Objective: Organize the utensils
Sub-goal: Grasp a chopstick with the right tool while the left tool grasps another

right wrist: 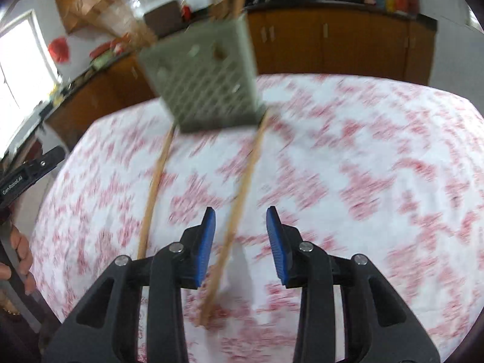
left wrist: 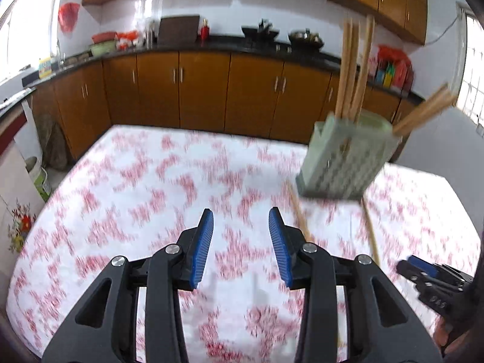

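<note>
A pale green lattice utensil holder (left wrist: pixel 348 157) stands on the red-and-white tablecloth (left wrist: pixel 151 187), with several wooden chopsticks (left wrist: pixel 354 69) upright in it. Two loose chopsticks lie on the cloth in front of it (left wrist: pixel 299 214) (left wrist: pixel 370 230). In the right wrist view the holder (right wrist: pixel 202 75) is ahead, and one loose chopstick (right wrist: pixel 239 199) runs between the open jaws of my right gripper (right wrist: pixel 241 220); the other (right wrist: pixel 154 187) lies to its left. My left gripper (left wrist: pixel 241 220) is open and empty, left of the holder. The right gripper also shows in the left wrist view (left wrist: pixel 423 272).
Brown kitchen cabinets (left wrist: pixel 205 90) and a dark counter with pots (left wrist: pixel 305 37) run behind the table. The table's far edge (left wrist: pixel 196 130) is close behind the holder. A person's hand (right wrist: pixel 21 257) holds the left gripper at the left edge.
</note>
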`<state>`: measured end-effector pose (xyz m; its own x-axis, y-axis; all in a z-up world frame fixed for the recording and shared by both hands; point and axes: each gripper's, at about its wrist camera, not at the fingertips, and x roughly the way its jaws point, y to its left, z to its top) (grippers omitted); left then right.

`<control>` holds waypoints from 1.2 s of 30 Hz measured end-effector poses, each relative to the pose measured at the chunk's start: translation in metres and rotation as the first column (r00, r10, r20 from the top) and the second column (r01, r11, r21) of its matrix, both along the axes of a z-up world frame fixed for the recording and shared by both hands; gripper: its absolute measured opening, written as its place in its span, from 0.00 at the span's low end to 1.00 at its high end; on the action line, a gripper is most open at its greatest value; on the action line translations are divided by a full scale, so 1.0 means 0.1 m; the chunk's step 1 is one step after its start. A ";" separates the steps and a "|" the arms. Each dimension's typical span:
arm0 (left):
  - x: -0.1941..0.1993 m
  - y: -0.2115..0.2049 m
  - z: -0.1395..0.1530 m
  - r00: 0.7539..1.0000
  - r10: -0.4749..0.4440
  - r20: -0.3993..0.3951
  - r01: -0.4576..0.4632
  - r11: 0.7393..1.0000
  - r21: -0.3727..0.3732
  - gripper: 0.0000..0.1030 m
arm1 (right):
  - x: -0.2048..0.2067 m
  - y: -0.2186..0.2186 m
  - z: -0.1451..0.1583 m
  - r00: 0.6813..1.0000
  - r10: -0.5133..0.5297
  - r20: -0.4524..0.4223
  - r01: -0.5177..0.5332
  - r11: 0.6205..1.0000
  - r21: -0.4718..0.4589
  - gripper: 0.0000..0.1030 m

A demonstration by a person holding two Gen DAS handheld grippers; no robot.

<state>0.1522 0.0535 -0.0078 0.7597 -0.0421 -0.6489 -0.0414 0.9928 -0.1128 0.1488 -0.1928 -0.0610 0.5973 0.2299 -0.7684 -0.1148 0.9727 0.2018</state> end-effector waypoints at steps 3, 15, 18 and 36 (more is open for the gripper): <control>-0.03 -0.06 -0.12 0.999 -0.027 -0.033 0.027 1.000 0.000 0.38 | -0.01 0.18 -0.15 1.000 0.013 -0.016 -0.014 0.998 -0.062 0.33; 0.02 -0.43 -0.41 0.986 -0.125 -0.112 0.118 0.991 -0.065 0.38 | 0.11 -0.51 -0.19 0.974 -0.227 -0.013 0.226 0.972 -0.072 0.07; 0.05 -0.55 -0.49 0.979 -0.150 -0.137 0.143 0.988 -0.057 0.38 | 0.12 -0.77 -0.20 0.954 -0.300 -0.019 0.298 0.953 -0.055 0.07; 0.25 -0.81 -0.79 0.972 -0.113 -0.206 0.124 0.991 0.042 0.07 | 0.10 -0.80 -0.18 0.965 -0.263 -0.013 0.262 0.963 -0.056 0.07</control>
<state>0.1770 -0.0275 -0.0872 0.6041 -0.0847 -0.7924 0.0608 0.9963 -0.0601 0.1585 -0.2731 -0.0789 0.6156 0.0255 -0.7876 0.1497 0.9775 0.1486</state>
